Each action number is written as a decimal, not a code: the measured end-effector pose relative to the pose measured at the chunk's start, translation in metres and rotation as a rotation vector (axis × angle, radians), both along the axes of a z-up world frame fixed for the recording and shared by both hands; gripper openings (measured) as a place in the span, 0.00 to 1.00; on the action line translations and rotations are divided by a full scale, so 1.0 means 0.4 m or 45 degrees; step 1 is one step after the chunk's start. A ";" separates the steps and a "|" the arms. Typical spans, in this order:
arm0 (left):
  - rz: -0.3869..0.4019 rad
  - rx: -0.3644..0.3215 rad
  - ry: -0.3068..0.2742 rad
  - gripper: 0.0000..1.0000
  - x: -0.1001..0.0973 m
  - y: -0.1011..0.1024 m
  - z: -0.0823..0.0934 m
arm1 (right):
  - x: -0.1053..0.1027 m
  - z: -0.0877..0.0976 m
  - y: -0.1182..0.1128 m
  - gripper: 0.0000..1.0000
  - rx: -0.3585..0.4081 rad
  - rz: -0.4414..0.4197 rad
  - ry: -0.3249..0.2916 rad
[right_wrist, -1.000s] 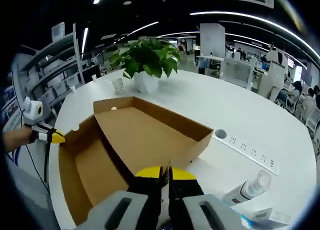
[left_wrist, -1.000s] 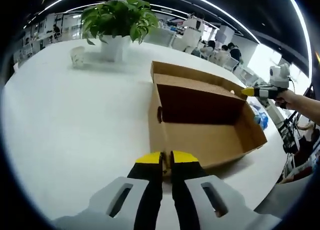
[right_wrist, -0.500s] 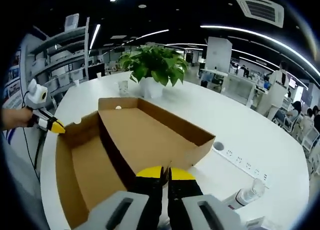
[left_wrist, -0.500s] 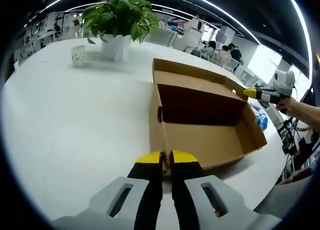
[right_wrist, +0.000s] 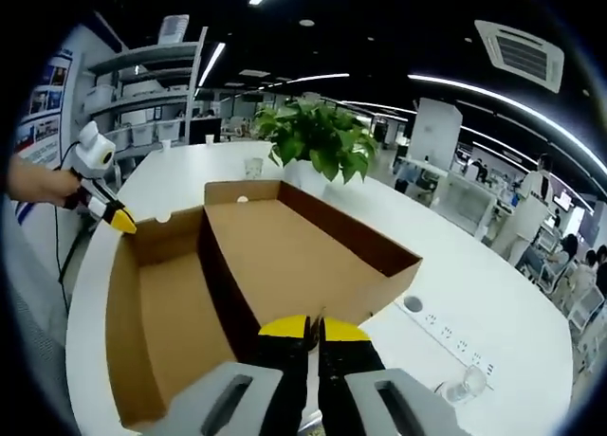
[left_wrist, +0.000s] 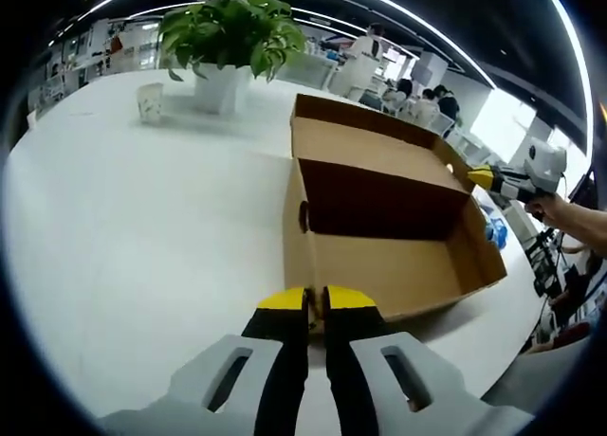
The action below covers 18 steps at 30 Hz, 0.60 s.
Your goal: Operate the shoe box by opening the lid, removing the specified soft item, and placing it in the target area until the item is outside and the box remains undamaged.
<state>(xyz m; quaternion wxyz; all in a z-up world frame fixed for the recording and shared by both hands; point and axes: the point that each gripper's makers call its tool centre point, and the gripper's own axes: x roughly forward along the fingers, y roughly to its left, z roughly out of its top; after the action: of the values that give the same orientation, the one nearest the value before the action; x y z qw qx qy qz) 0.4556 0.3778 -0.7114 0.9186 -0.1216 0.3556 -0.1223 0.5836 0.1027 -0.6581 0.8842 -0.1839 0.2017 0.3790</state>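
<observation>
The brown cardboard shoe box (left_wrist: 398,265) lies open on the white table (left_wrist: 142,227). What I see of its inside is bare cardboard. Its hinged lid (left_wrist: 370,152) stands tilted up behind it. My left gripper (left_wrist: 316,299) is shut, with its yellow tips at the box's near corner; I cannot tell whether cardboard is pinched between them. In the right gripper view it shows as the left gripper (right_wrist: 119,219) at the box's far corner. My right gripper (right_wrist: 315,328) is shut on the lid's (right_wrist: 285,256) near rim. It shows as the right gripper (left_wrist: 486,177) at the lid's right corner.
A potted plant (left_wrist: 228,38) and a small cup (left_wrist: 149,102) stand at the table's far side. A power socket strip (right_wrist: 455,355) and a clear bottle (right_wrist: 458,390) lie right of the box. Blue-white packets (left_wrist: 495,226) sit beyond it. People and desks fill the background.
The right gripper has risen with the lid's rim, tilting the lid up more steeply. The left gripper and the box body have stayed in place.
</observation>
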 end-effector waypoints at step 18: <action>0.025 -0.015 -0.002 0.02 0.000 0.006 0.000 | -0.037 0.012 0.001 0.00 -0.095 0.154 -0.089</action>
<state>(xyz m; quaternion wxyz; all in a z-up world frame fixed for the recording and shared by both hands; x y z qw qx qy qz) 0.4557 0.3801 -0.7113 0.9194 -0.1304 0.3528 -0.1155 0.5689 0.1033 -0.6532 0.8587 -0.2418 0.1734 0.4173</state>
